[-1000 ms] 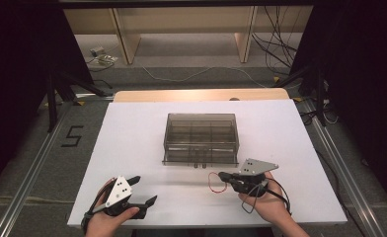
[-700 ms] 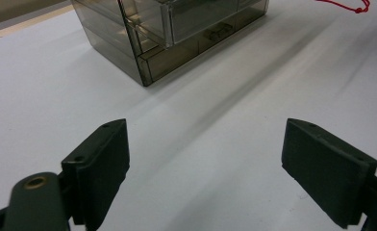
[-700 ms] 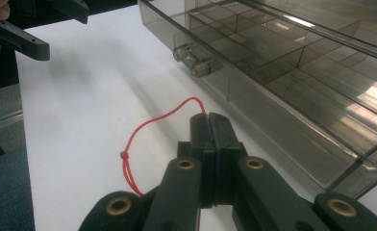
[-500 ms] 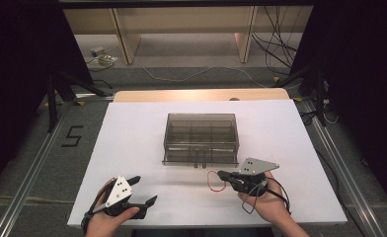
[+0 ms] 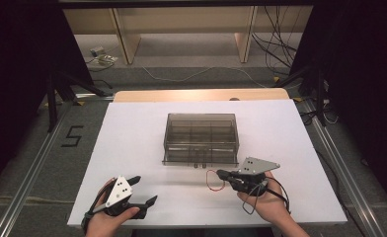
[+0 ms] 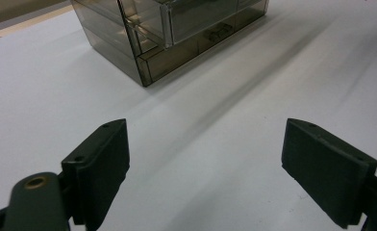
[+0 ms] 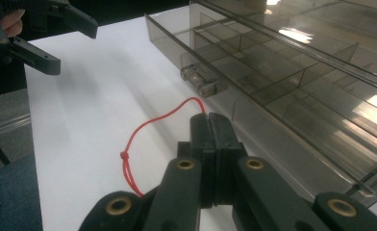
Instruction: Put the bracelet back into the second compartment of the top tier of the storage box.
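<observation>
Nothing has shifted: right gripper (image 5: 224,174) stays pressed together on a red string (image 7: 148,126) beside the clear compartment box (image 5: 200,138) mid-table, presumably for insertion, while left gripper (image 5: 144,190) waits spread.

Both grippers are black, each topped by a grey three-cornered plate with dark screw dots. The left gripper (image 5: 138,195) has flat, dark rectangular pads (image 6: 102,161) with small holes. The right gripper (image 5: 222,174) shows brass-coloured rivets (image 7: 185,164) at its linkage. A thin black cable (image 5: 275,190) loops from it. The hands are bare.
</observation>
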A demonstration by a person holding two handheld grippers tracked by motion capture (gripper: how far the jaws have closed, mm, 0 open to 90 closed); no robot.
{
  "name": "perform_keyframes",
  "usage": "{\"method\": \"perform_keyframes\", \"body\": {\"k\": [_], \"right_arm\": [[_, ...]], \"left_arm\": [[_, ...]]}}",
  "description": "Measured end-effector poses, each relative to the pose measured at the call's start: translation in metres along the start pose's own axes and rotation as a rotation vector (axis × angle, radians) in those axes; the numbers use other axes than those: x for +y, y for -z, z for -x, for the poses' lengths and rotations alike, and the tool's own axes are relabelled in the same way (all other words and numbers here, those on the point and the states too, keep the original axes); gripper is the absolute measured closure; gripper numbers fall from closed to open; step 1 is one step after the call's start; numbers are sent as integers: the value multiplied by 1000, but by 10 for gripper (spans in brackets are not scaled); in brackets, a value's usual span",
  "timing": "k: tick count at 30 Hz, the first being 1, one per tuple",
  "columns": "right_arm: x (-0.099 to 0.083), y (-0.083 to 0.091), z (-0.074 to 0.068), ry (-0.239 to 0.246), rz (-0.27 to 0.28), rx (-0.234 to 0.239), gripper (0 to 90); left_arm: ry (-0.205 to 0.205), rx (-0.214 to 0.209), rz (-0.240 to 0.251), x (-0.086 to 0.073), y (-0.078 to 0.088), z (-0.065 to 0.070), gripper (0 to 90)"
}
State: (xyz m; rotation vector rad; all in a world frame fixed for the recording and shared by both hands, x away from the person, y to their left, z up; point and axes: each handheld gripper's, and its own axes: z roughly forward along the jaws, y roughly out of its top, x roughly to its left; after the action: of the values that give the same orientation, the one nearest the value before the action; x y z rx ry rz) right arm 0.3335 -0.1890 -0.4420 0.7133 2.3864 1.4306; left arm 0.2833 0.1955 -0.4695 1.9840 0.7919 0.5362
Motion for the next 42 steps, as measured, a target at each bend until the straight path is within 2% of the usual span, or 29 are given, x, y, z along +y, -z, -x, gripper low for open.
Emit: {"method": "perform_keyframes", "body": {"k": [23, 42], "right_arm": [[9, 0, 0, 6, 21, -10, 900], [19, -8, 4, 13, 32, -19, 900]], "left_arm": [[0, 0, 1, 0, 0, 0, 169], [0, -1, 0, 0, -1, 0, 169]]}}
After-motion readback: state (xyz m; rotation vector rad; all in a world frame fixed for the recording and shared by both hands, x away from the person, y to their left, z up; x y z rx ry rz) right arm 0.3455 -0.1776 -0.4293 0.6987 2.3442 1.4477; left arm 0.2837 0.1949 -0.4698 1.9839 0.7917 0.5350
